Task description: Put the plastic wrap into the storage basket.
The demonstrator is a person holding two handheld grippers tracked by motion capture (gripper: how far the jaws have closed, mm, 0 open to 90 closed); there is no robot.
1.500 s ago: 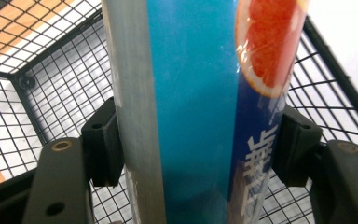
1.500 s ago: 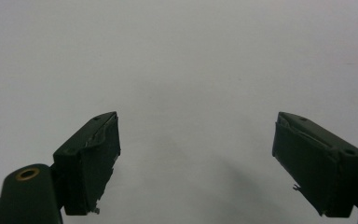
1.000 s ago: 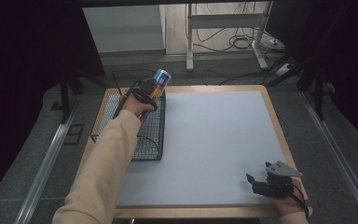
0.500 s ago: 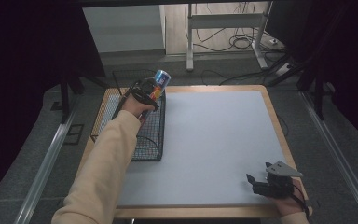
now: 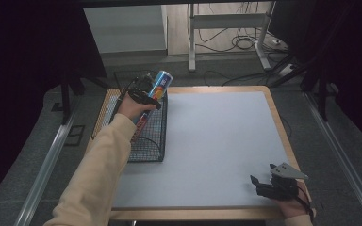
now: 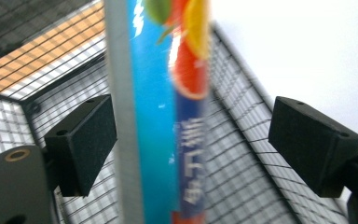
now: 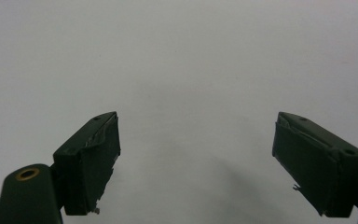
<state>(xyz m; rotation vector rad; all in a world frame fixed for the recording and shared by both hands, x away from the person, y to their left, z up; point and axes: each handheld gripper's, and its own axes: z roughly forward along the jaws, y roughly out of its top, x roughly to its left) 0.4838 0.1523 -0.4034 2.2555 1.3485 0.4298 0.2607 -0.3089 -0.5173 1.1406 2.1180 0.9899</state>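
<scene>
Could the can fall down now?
Maybe. In the left gripper view the left tongs stand wide apart, with gaps beside the can, so it looks loose. It leans tilted over the wire basket; it might drop in, or strike the rim and roll across the white table. The right tongs rest open at the near corner, too far off to catch it.

Pale yellow long sleeve [image 5: 99, 169] on the left arm. The left gripper [image 6: 193, 140] shows black block pads with small screw holes and a brass-ringed hole on its arm. The right gripper [image 5: 264, 182] is black too (pad faces scuffed, edges fraying), topped by a grey three-cornered plate [image 5: 288, 170].
</scene>
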